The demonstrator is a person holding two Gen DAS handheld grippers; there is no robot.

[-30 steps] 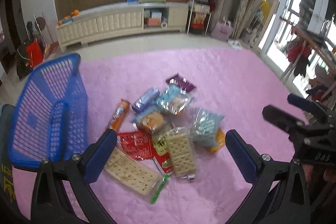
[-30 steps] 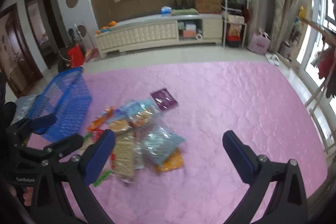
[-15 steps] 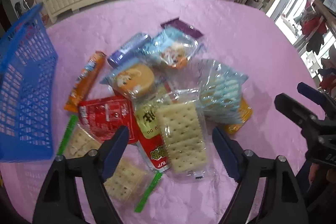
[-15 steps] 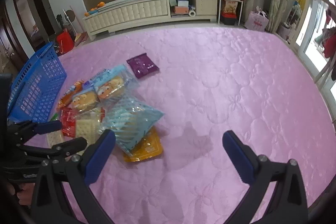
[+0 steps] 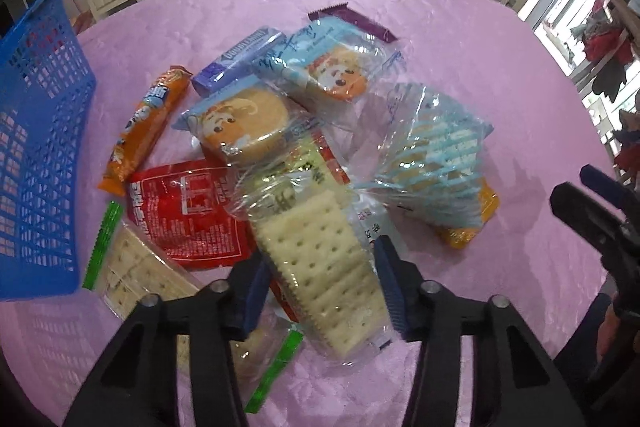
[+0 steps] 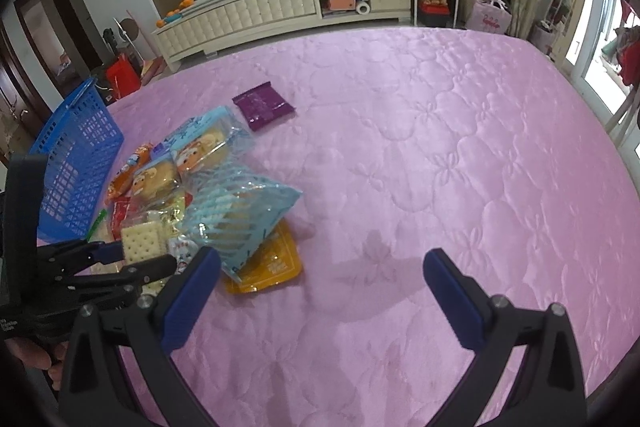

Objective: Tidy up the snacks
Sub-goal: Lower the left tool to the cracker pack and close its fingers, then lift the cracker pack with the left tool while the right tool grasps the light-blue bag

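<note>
Both left gripper [image 5: 322, 285] jaws pinch cracker pack [image 5: 320, 267]

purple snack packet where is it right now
In the right wrist view the purple snack packet lies flat on the pink cover, at the pile's far edge, just beyond the cartoon-face cake pack.

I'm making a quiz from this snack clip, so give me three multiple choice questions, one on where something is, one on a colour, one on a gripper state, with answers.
1. Where is the basket relative to the snack pile?
A. left of it
B. right of it
C. on top of it

2. What colour is the flat packet lying alone beyond the pile?
A. green
B. purple
C. white

3. What is the left gripper doing?
A. hanging wide open over bare cloth
B. gripping the basket rim
C. closed around the cracker pack

Answers: 1 A, the left wrist view shows it at the pile's left. 2 B, seen in the right wrist view. 3 C, both fingers touch its sides.
</note>
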